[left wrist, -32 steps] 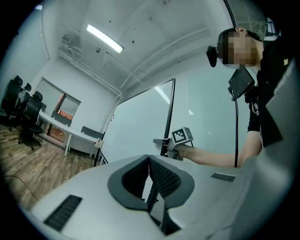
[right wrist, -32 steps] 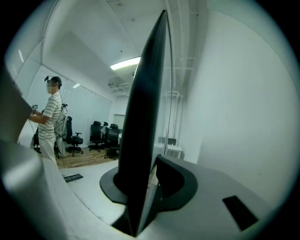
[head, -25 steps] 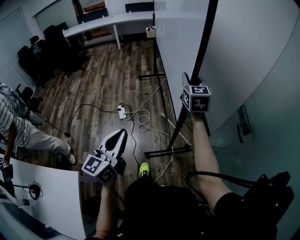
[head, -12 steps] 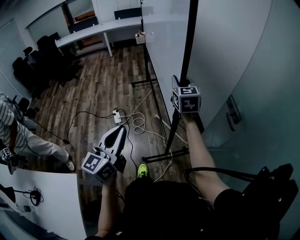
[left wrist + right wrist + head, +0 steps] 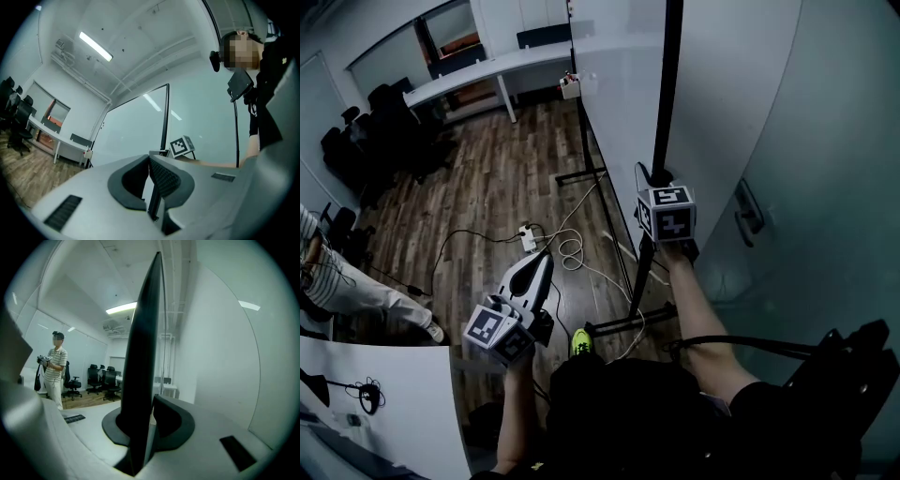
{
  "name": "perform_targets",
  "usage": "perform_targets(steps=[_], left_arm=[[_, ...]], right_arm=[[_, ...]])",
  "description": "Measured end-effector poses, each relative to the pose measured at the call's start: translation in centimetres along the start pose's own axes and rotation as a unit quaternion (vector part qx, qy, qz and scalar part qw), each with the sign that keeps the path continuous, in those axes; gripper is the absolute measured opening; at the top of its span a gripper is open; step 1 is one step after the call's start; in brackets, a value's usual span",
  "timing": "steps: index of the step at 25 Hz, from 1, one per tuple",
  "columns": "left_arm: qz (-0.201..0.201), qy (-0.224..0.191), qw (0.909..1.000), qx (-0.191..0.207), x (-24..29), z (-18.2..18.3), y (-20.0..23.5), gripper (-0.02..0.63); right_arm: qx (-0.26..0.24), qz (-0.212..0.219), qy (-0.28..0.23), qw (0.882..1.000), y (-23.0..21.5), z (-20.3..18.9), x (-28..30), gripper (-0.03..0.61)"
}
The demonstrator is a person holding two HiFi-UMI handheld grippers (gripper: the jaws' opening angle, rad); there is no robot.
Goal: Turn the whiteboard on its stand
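The whiteboard (image 5: 619, 84) stands upright on its black stand (image 5: 623, 322), edge-on to me in the head view. My right gripper (image 5: 652, 178) is shut on the board's black frame edge (image 5: 666, 94) at about mid height. In the right gripper view that dark frame edge (image 5: 143, 348) runs up between the jaws of the right gripper (image 5: 152, 401). My left gripper (image 5: 546, 262) hangs low at the left, apart from the board, shut with nothing in it. The left gripper view looks past the left gripper (image 5: 150, 158) at the whiteboard (image 5: 133, 131).
A power strip (image 5: 525, 236) and loose cables (image 5: 572, 249) lie on the wooden floor beside the stand. A long white desk (image 5: 487, 70) and office chairs (image 5: 375, 131) are at the back left. A person's legs (image 5: 356, 291) show at the left. A glass wall with a handle (image 5: 748, 214) is close on the right.
My right gripper and the frame edge in it have shifted left and slightly nearer in the head view. The left gripper keeps its place and stays shut.
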State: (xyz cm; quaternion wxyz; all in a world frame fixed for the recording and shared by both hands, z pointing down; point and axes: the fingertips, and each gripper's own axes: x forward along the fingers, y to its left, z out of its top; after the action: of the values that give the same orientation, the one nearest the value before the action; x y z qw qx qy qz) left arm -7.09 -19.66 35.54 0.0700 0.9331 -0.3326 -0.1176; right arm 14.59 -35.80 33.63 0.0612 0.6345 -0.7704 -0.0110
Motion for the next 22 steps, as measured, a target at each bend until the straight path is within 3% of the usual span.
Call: perform_targets(steps=[13, 22], left_arm=[[0.02, -0.01, 0.9998, 0.001, -1.9, -0.8, -1.8, -0.006], [0.046, 0.001, 0.9989, 0.005, -2.6, -1.0, -0.5, -0.006]], right_arm=[[-0.004, 0.004, -0.006, 1.0, 0.0, -0.2, 0.1, 0.064], [-0.003, 0.016, -0.01, 1.0, 0.0, -0.1, 0.0, 0.067]])
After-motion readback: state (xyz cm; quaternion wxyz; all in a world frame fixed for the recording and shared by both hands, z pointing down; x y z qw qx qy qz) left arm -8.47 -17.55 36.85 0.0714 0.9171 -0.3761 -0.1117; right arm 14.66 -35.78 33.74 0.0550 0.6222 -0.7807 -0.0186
